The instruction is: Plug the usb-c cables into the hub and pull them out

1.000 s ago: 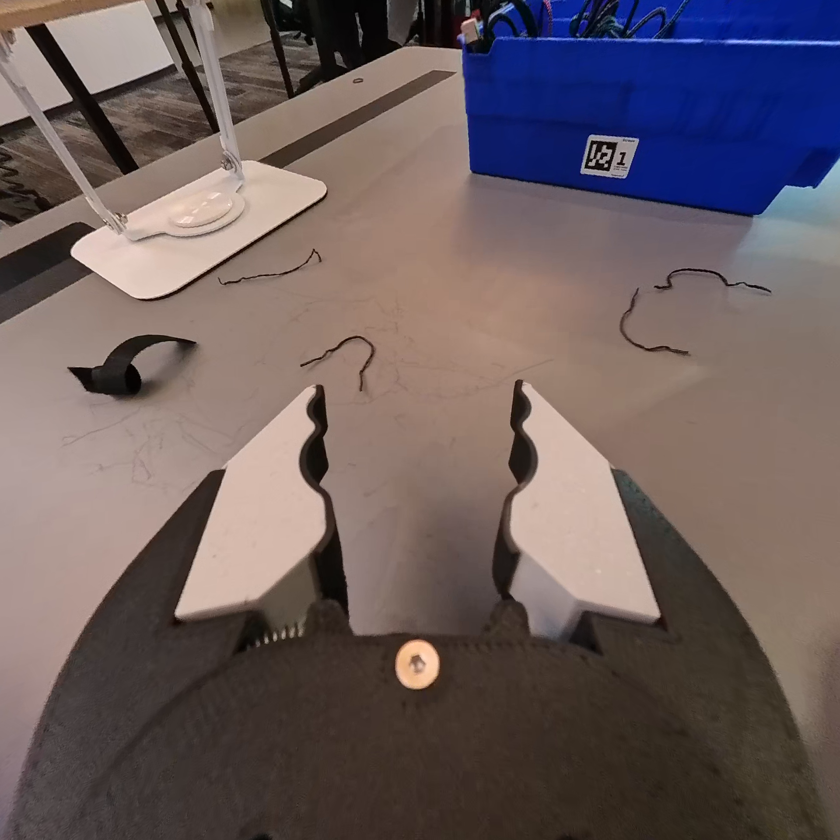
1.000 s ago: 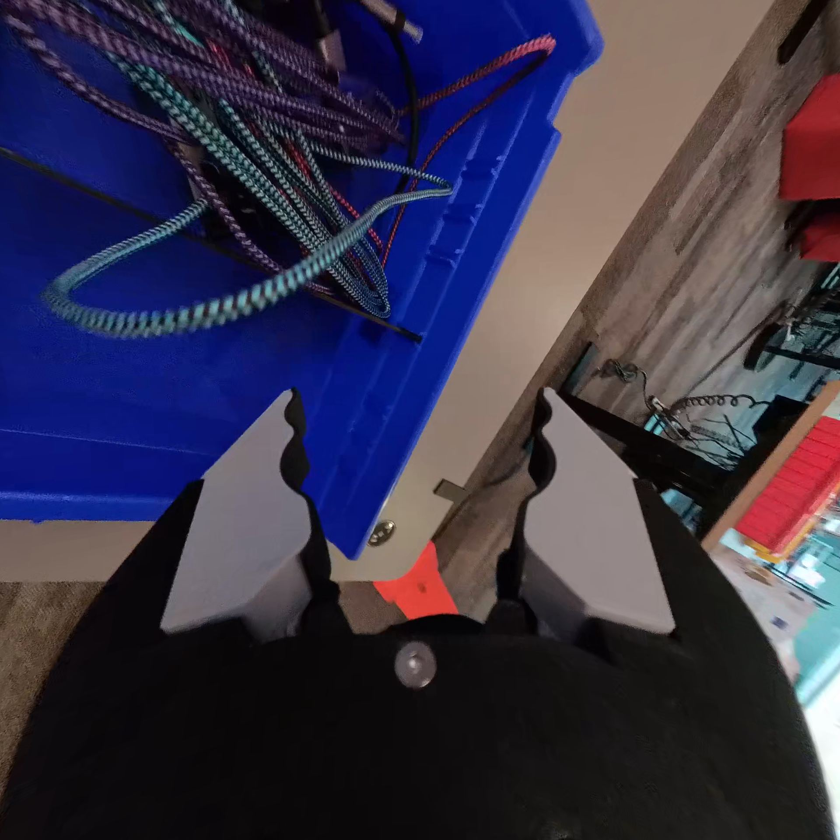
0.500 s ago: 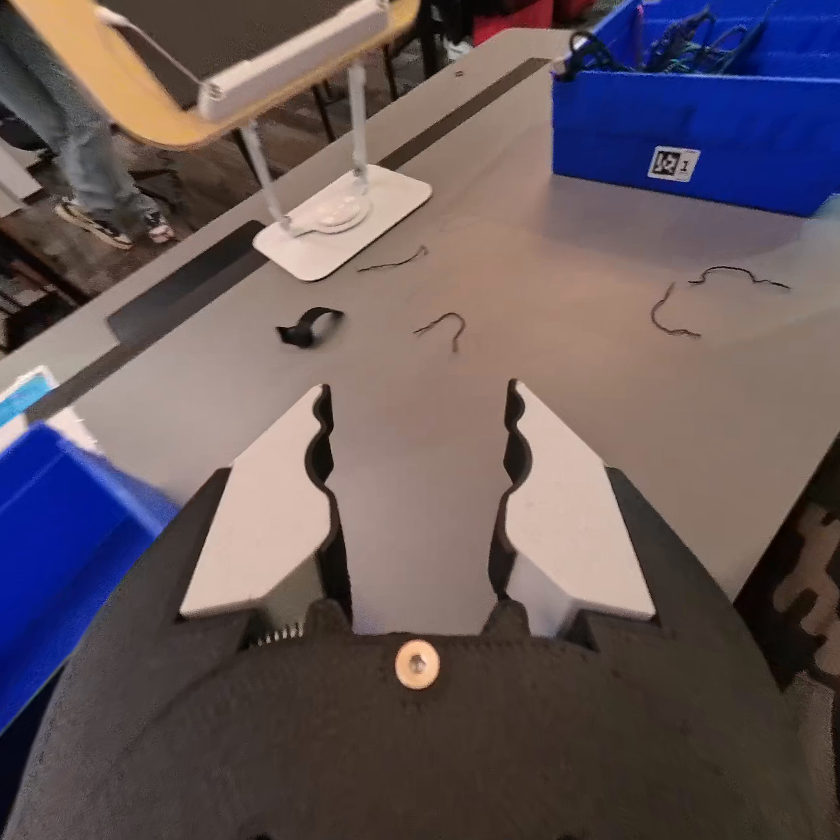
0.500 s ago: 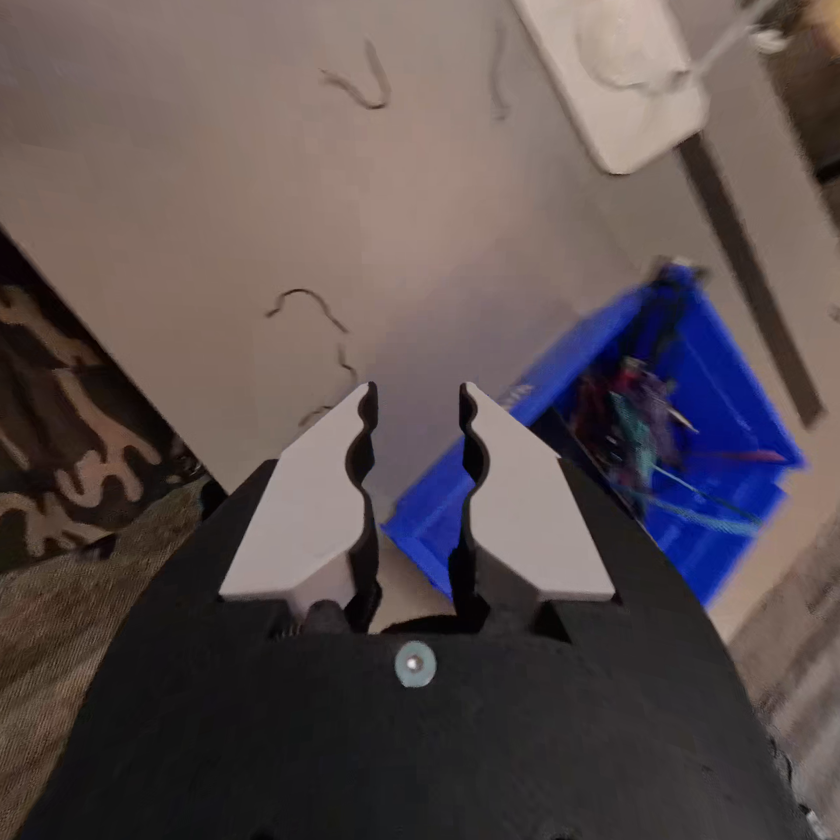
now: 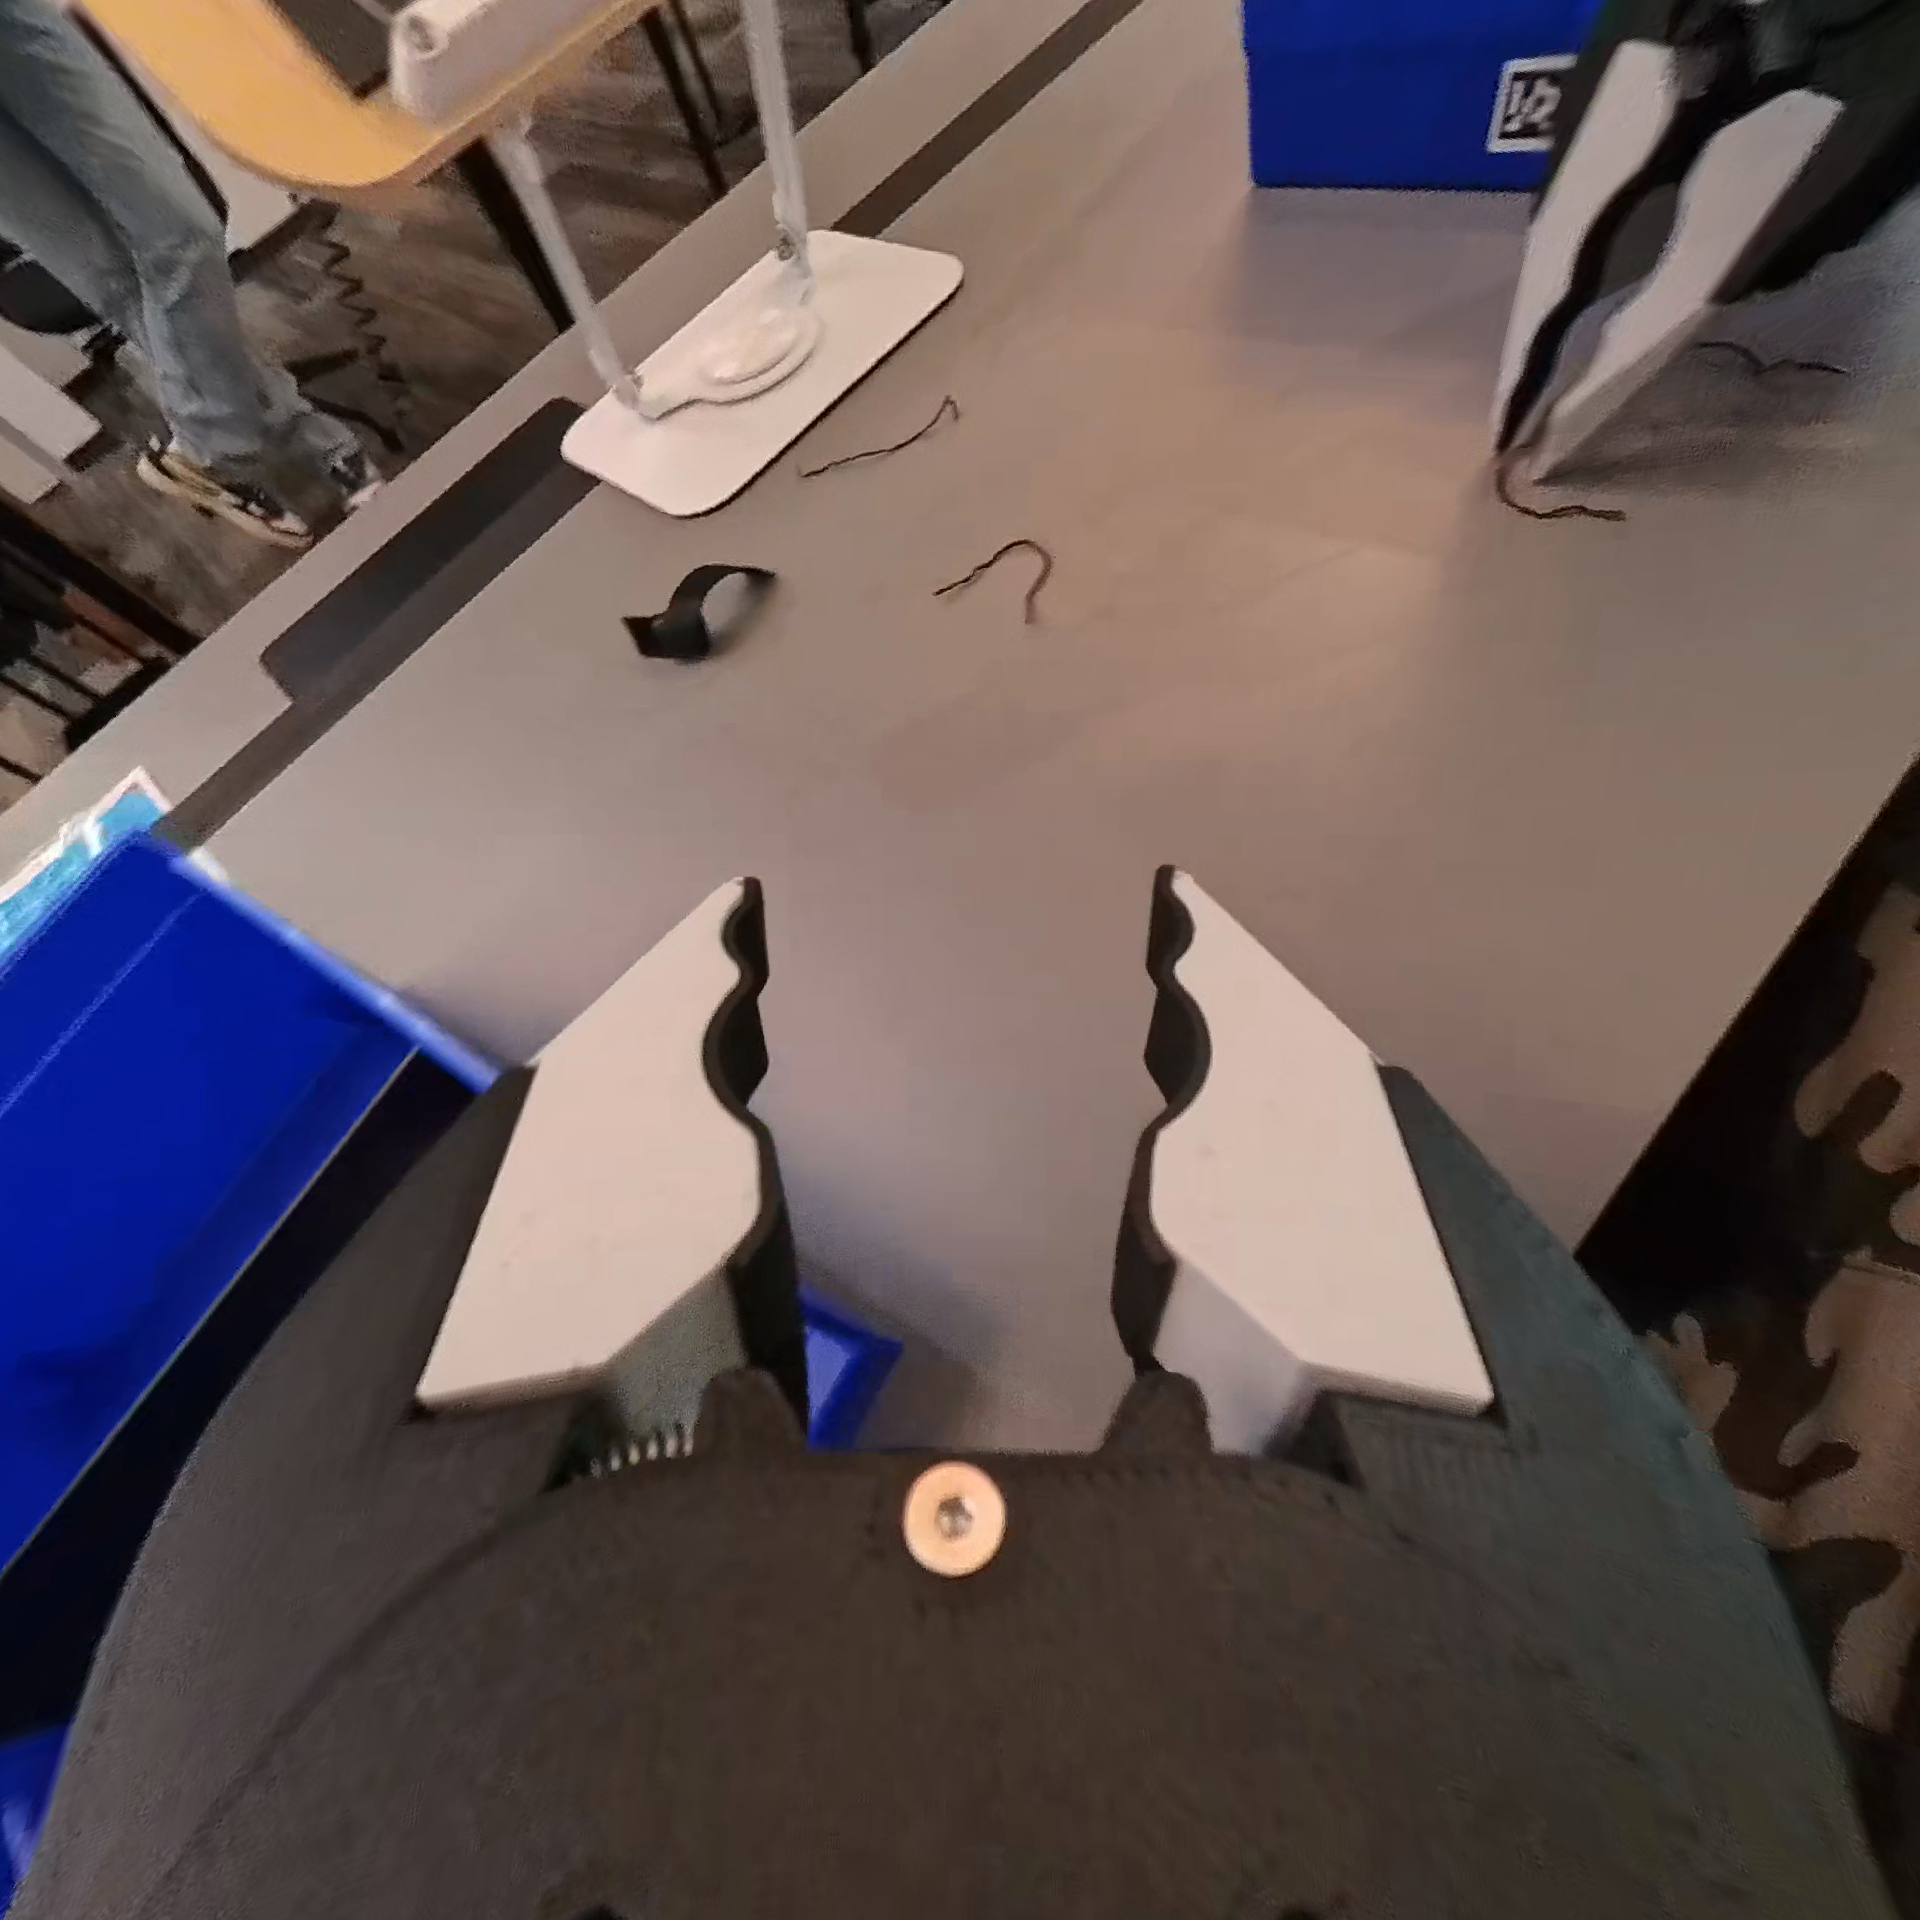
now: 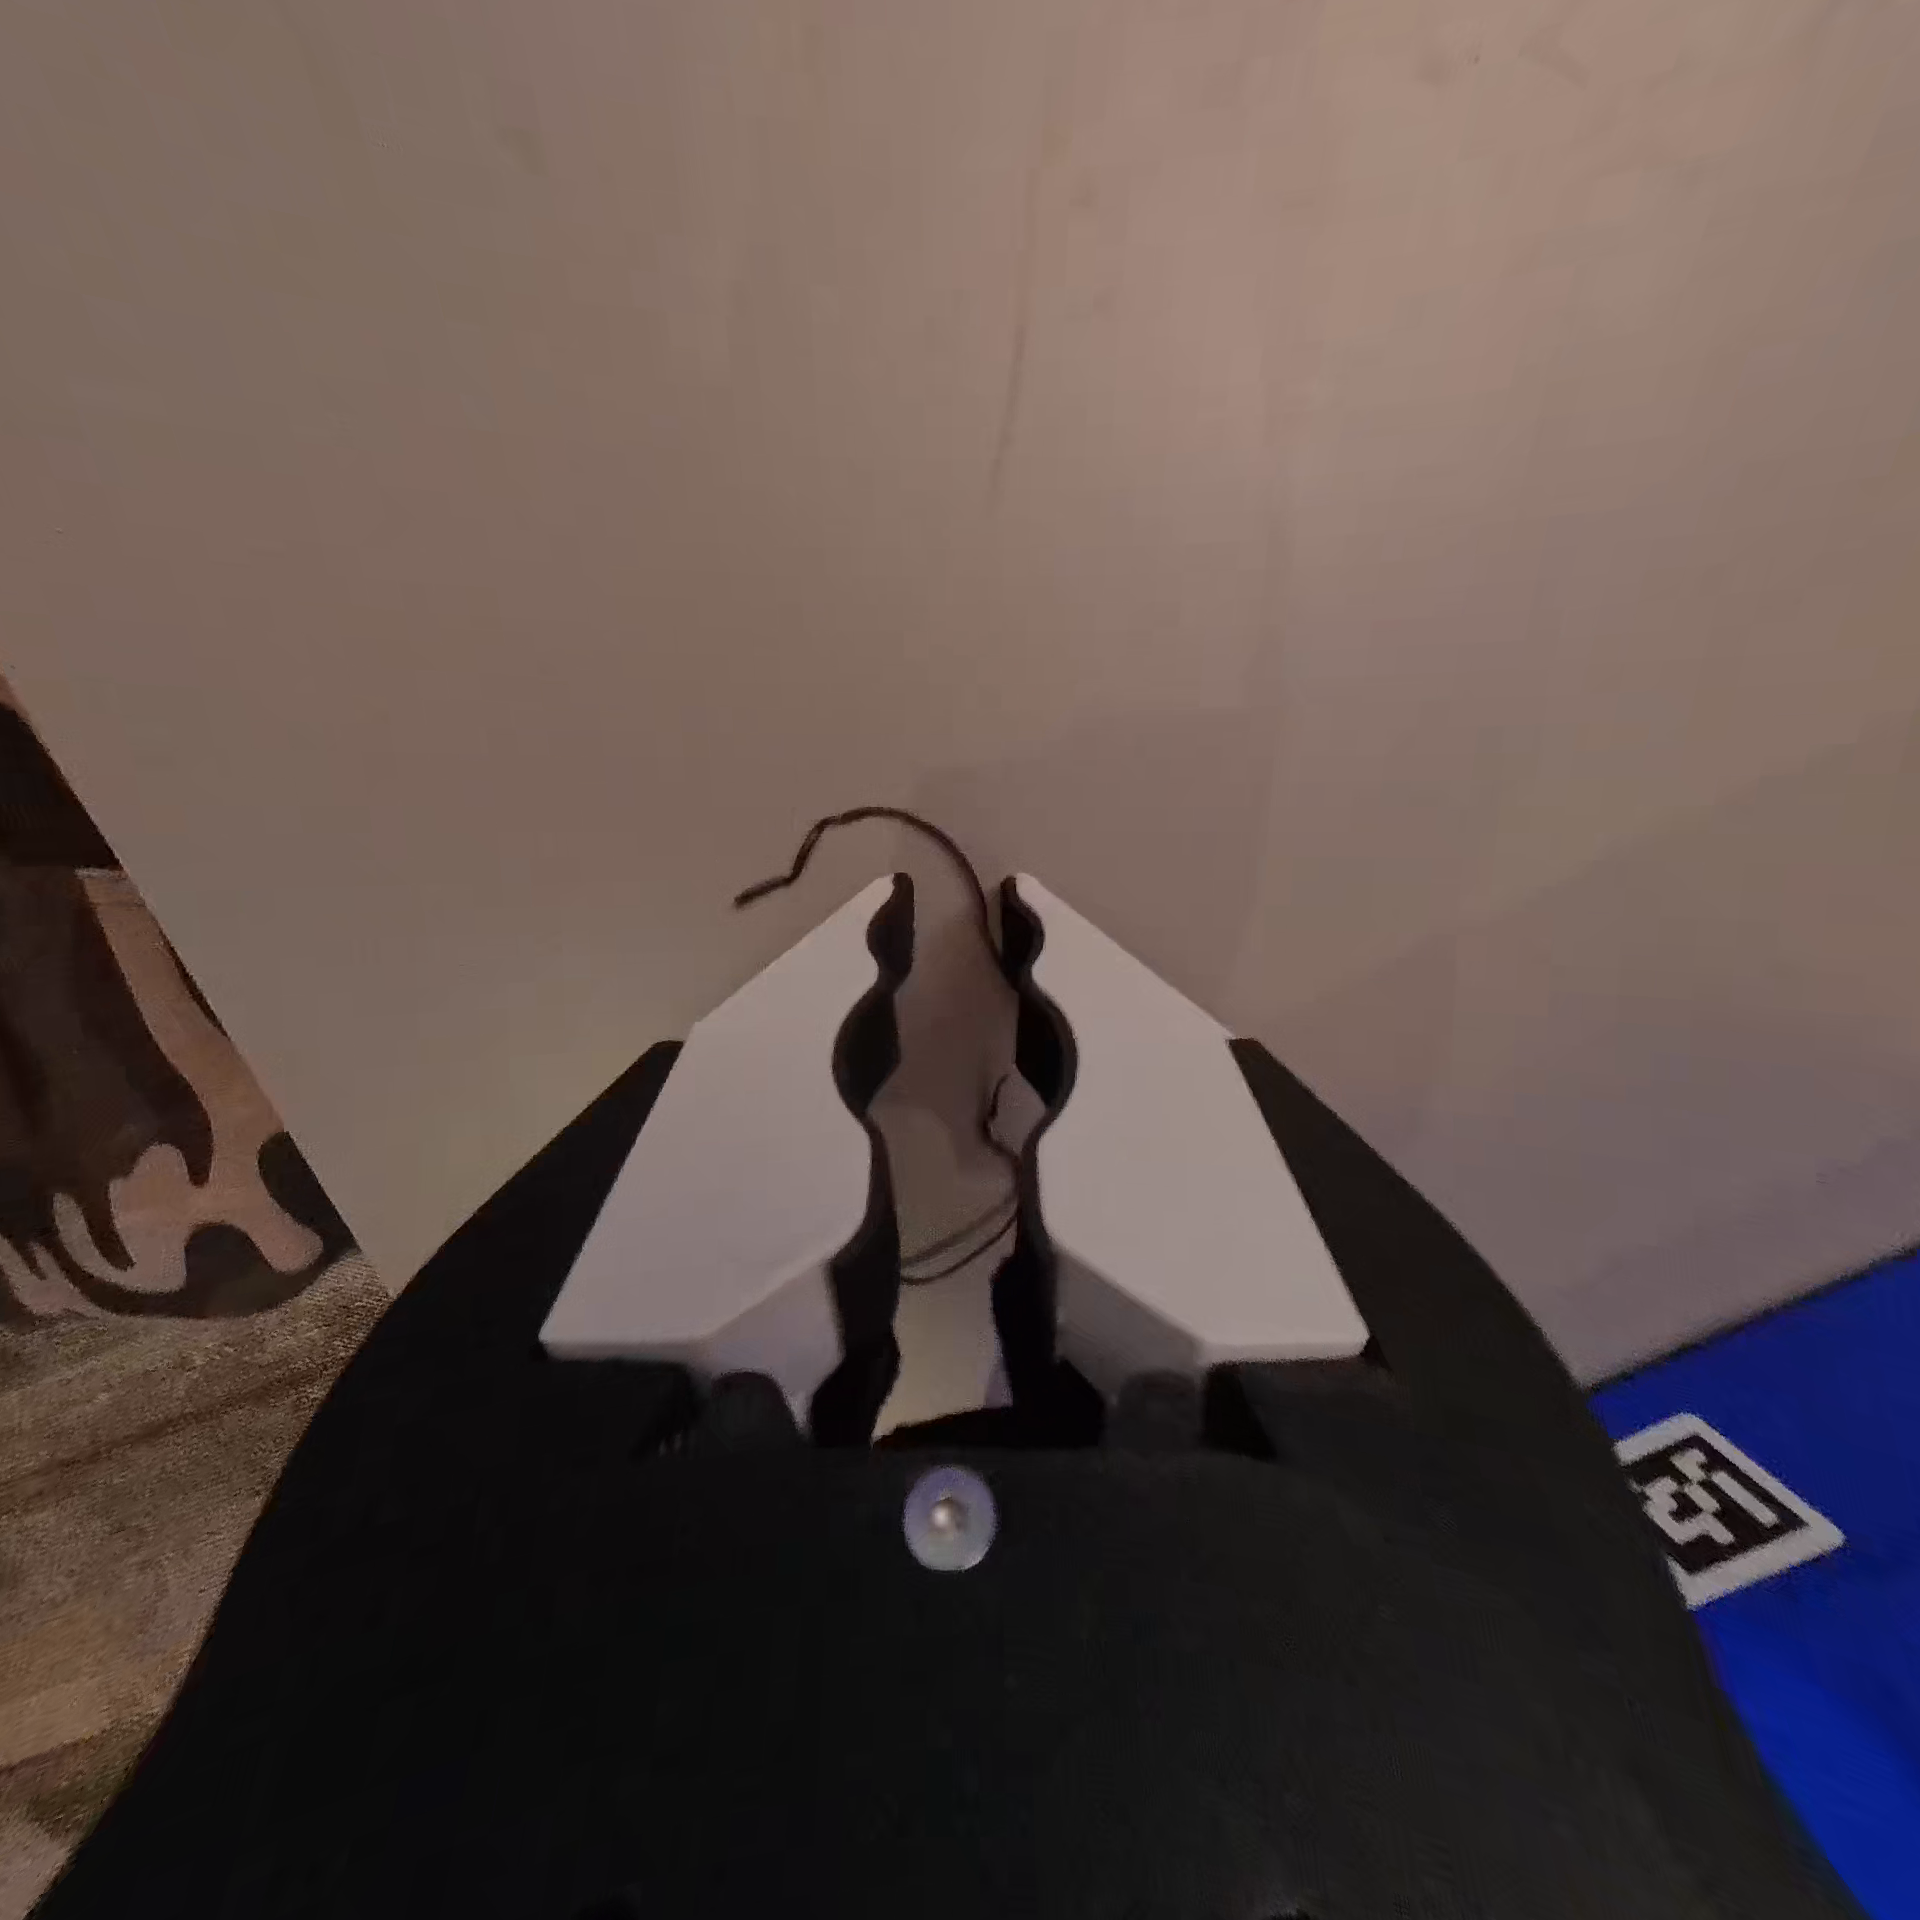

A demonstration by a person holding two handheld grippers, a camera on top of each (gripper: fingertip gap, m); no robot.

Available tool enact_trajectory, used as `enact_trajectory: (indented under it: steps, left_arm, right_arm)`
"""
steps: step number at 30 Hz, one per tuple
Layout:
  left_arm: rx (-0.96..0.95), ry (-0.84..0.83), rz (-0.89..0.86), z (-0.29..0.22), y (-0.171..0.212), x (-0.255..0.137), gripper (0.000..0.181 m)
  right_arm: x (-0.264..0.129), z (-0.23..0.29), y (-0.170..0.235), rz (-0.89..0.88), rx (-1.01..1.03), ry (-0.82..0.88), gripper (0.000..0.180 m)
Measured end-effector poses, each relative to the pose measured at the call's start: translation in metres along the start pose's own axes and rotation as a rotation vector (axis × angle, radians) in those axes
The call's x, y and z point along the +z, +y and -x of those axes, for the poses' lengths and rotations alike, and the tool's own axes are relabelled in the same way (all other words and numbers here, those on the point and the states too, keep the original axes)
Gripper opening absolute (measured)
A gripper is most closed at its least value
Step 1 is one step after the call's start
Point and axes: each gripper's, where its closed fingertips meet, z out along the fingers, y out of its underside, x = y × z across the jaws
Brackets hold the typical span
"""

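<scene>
No usb-c cable and no hub shows in either view now. My left gripper (image 5: 956, 894) is open and empty, held above the grey table (image 5: 1195, 727) near its front left. My right gripper (image 6: 953, 894) is narrowed to a small gap, tips down at the table. A thin black thread (image 6: 883, 816) lies on the table and runs in between its fingers; nothing is held. The right gripper also shows in the left wrist view (image 5: 1522, 457) at the far right, tips on the table beside that thread (image 5: 1558, 509).
A blue bin (image 5: 156, 1143) sits under my left gripper's left side. Another blue bin with a tag (image 5: 1403, 104) stands at the back and shows in the right wrist view (image 6: 1818, 1558). A white stand base (image 5: 769, 364), a black strap loop (image 5: 696, 618) and loose threads (image 5: 1008, 566) lie on the table. A person's legs (image 5: 156, 260) are beyond it. The left gripper's tips are roughly 30 centimetres from the right gripper's.
My right gripper has swung from the cable bin down to the table and narrowed over a thread. My left gripper has pulled back and up, bringing the near blue bin into view.
</scene>
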Motion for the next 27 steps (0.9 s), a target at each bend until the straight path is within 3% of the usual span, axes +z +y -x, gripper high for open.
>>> enact_trajectory:
  steps: [4,7,9,12,16,20,22,25,27]
  left_arm:
    - [0.02,0.077,-0.009,-0.025,0.003,0.008,0.071]
    - [0.043,0.079,-0.003,-0.025,0.007,0.01,0.071]
    - [0.036,0.073,-0.015,-0.021,0.007,0.008,0.071]
    - [-0.003,0.074,-0.029,-0.016,0.009,0.006,0.071]
    - [-0.01,0.103,-0.03,-0.022,0.01,0.011,0.071]
    - [-0.008,0.117,-0.022,-0.026,0.012,0.014,0.071]
    - [-0.016,0.117,-0.018,-0.026,0.013,0.014,0.071]
    - [-0.019,0.104,-0.018,-0.024,0.012,0.013,0.072]
    - [-0.025,0.101,-0.018,-0.024,0.011,0.014,0.071]
  right_arm:
    - [0.006,0.003,-0.009,-0.031,0.026,-0.048,0.0]
    - [0.003,0.001,-0.011,-0.023,0.036,-0.016,0.0]
    - [-0.019,-0.005,-0.019,-0.089,0.071,0.038,0.0]
    - [-0.094,-0.032,-0.023,-0.25,0.178,0.202,0.0]
    - [-0.173,-0.086,0.049,-0.221,0.373,0.458,0.0]
    - [-0.169,-0.104,0.124,-0.105,0.523,0.47,0.0]
    - [-0.157,-0.109,0.147,-0.044,0.571,0.485,0.029]
    - [-0.162,-0.107,0.148,-0.021,0.546,0.551,0.028]
    - [-0.185,-0.098,0.118,-0.1,0.464,0.63,0.011]
